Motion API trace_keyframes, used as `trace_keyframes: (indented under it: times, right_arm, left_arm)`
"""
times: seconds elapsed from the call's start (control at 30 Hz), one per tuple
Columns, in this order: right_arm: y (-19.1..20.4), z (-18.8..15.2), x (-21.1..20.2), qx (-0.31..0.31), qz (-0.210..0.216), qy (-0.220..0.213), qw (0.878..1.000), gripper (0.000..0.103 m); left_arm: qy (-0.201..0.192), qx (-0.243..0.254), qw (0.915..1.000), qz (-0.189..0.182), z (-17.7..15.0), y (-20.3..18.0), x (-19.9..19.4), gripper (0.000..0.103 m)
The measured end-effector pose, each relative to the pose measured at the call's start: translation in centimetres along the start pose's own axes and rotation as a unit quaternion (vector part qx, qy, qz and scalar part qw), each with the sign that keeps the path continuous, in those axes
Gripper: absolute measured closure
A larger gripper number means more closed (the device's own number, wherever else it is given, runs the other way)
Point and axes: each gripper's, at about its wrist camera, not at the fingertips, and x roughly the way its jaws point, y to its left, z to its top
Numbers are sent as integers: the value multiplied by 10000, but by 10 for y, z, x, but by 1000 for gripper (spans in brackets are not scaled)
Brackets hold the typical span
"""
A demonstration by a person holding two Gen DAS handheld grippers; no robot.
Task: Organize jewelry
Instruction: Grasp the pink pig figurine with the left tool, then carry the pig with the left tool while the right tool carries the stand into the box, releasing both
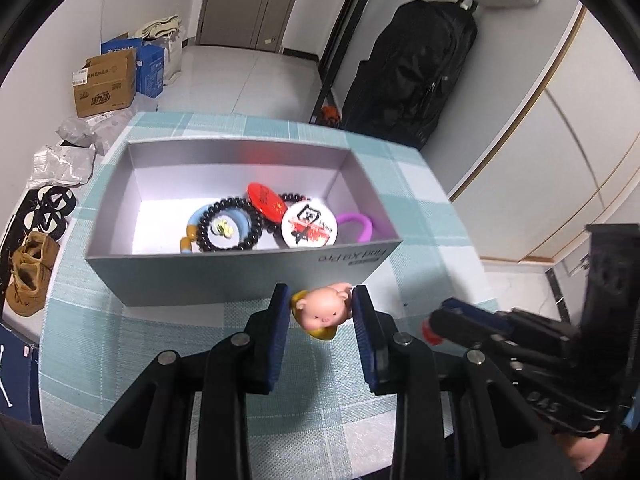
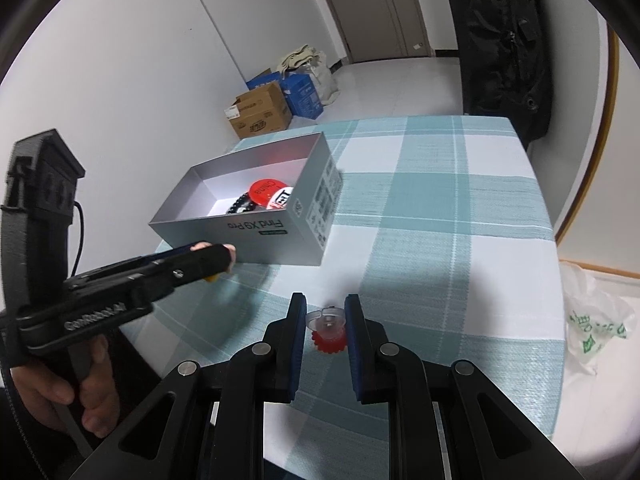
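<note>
My left gripper (image 1: 322, 300) is shut on a pink pig charm (image 1: 324, 309) with a yellow part, held just in front of the near wall of a silver box (image 1: 240, 280). The box holds a black bead bracelet (image 1: 230, 230), a red badge (image 1: 266, 201), a white badge (image 1: 308, 226) and a purple ring (image 1: 360, 228). My right gripper (image 2: 325, 320) is shut on a clear ring with a red flower (image 2: 327, 330), above the checked tablecloth, right of the box (image 2: 256, 236). The left gripper (image 2: 216, 260) shows in the right wrist view at the box's near wall.
The table with a teal and white checked cloth (image 2: 440, 220) has its right edge near a plastic bag (image 2: 596, 320). Cardboard boxes (image 1: 106, 84), shoes (image 1: 30, 276) and wrapped parcels lie on the floor at the left. A black bag (image 1: 412, 68) hangs beyond the table.
</note>
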Motion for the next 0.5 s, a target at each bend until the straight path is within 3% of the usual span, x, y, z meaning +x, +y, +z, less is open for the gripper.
trace_keyframes:
  times: [0.27,0.5]
  right_arm:
    - [6,9,4,174,195,-36,9997,85]
    - [23,24,3,-81,279,-107,9995,85]
  left_arm:
    - [-474,-228,9983,-239,10,11,-23,77]
    - [-785,-434,9953,-354,21,27,-33,77]
